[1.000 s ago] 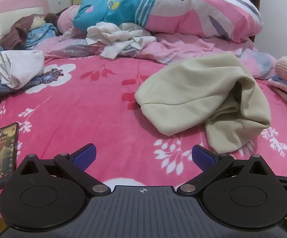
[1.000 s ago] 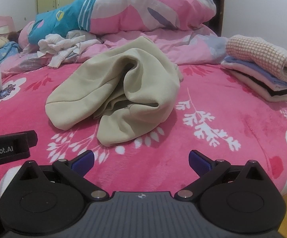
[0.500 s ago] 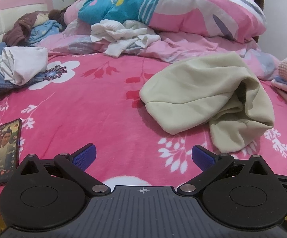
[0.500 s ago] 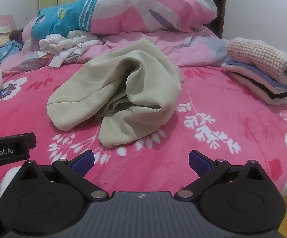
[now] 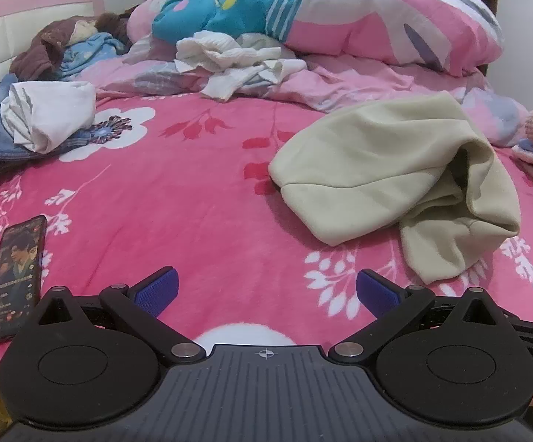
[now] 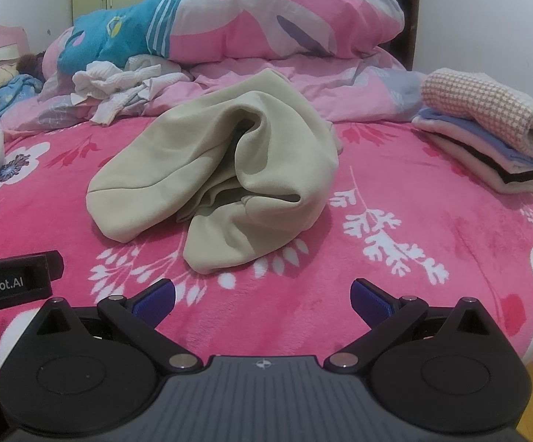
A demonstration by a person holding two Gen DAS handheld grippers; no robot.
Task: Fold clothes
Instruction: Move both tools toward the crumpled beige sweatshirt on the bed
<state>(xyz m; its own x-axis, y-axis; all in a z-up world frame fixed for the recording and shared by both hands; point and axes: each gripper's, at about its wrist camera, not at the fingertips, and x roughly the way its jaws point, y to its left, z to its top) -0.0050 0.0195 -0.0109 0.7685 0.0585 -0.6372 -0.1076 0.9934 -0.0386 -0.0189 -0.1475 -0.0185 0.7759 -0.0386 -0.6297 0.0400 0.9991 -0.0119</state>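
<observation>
left gripper [image 5: 265,289] jaws released, empty | right gripper [image 6: 262,296] same | beige garment [image 6: 225,180] crumpled mid-bed [image 6: 395,294] | phone [image 5: 17,276] left edge | folded stack [image 6: 487,129] right | white clothes heap [image 5: 237,62] behind

White letters "nRobot.AI", cut off at the picture's left edge, stand on a black bar [image 6: 10,281] over the bed's near edge. The phone [image 5: 17,274] near the bed's left edge shows text too small to read.
</observation>
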